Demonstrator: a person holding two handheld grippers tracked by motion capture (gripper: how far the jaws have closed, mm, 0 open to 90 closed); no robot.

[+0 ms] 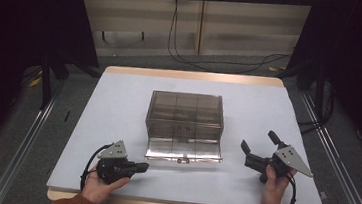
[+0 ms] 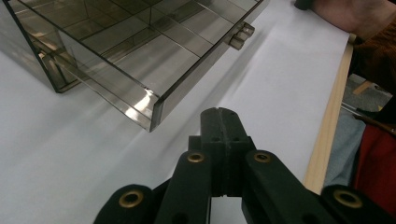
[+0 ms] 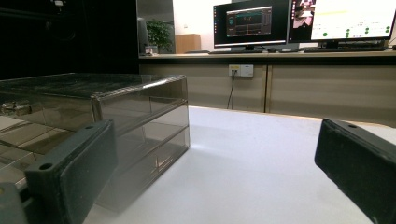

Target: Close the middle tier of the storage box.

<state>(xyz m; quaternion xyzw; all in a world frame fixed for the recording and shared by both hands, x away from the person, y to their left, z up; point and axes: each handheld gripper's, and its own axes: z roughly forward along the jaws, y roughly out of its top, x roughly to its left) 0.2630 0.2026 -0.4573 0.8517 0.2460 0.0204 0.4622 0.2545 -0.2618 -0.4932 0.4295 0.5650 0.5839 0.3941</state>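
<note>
Box, smoky clear plastic with inner dividers, at mid-table, a bit nearer the near edge than the far one. Bottom drawer pulled out toward the near edge, small handle tab at its front middle. Drawer compartments look empty in the left gripper view; handle tab there at upper right.

Left gripper near the near-left corner of the table, lying low over the surface, tips pointing toward the drawer's near-left corner, just short of it, not touching. Jaws pressed together, nothing between them; same in its own view, tips just beside the drawer corner.

Right gripper near the near-right part of the table, right of the drawer, apart from it. Jaws spread wide, nothing between them. Own view: looks level across the tabletop, box behind the left jaw, bare table between jaws.

Beyond the far edge: wall socket, monitors on a desk.
</note>
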